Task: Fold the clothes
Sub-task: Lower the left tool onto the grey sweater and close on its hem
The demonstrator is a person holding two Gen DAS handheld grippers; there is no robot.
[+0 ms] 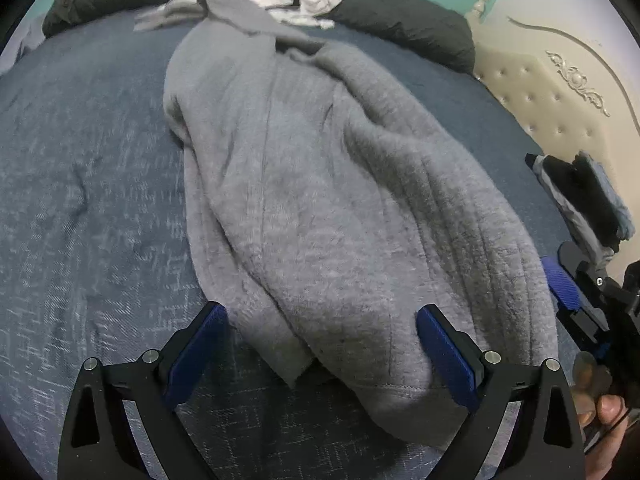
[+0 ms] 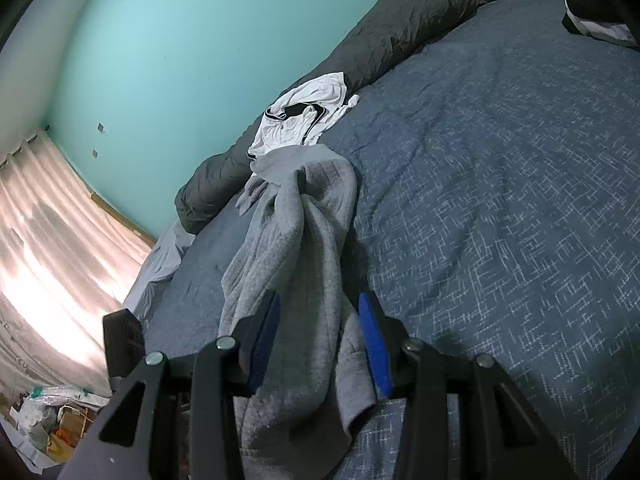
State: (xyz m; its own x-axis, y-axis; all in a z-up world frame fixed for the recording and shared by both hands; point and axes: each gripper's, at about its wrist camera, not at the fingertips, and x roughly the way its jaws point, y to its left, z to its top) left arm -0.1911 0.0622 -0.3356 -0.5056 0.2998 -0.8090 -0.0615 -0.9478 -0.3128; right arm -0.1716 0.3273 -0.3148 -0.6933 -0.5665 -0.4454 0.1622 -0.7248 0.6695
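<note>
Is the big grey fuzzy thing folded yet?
Not yet. The grey garment lies long and rumpled on the blue bedspread. The left gripper is open around its near edge; the right gripper has cloth between its fingers. The white garment beyond waits unfolded.

No writing, label, brand, number or sign can be read anywhere in either view; the fabrics, wall and gripper parts shown carry no legible marks.
</note>
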